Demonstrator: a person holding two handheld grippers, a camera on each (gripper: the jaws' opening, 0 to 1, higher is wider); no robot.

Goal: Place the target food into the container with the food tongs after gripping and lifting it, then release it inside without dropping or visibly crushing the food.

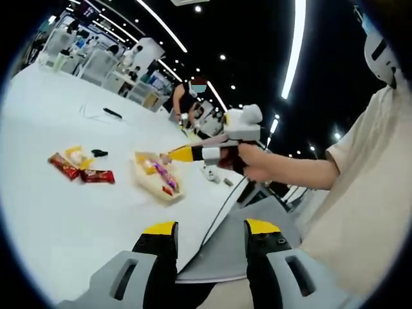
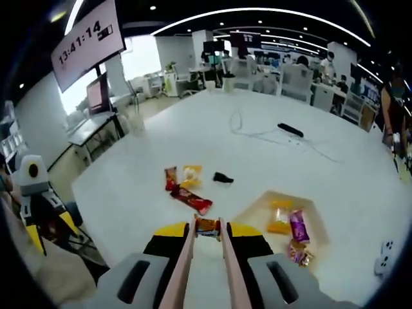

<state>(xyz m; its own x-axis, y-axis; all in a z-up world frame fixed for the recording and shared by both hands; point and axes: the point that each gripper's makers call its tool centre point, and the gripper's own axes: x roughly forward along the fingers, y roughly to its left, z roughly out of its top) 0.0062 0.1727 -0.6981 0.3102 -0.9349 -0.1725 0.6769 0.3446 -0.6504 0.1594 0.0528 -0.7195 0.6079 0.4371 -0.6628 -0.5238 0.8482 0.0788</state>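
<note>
From my left claw (image 1: 209, 235) I see its two yellow-tipped jaws standing apart with nothing between them, hanging over the edge of the white bench (image 1: 58, 212). Ahead and to the left of this claw lie two red snack packets (image 1: 80, 170) and a yellow one, loose on the bench. Straight ahead of it is the shallow tray (image 1: 158, 183) with some wrapped snacks in it. The right claw (image 1: 168, 155) comes in from the right side, held by a hand (image 1: 257, 162), and its tip is above the near edge of that tray; from here I cannot tell what it carries.

From my right claw (image 2: 207, 230) the picture is clearer: its jaws squeeze the two arms of the food tongs (image 2: 205, 270), and the tong tips are closed on a small brown wrapped snack (image 2: 207, 224). Ahead and a little left of it, a red packet (image 2: 191, 199) lies on the bench. To the right of this claw is the tray (image 2: 257, 209), holding a yellow packet (image 2: 280, 217) and a purple candy (image 2: 298, 226).
</note>
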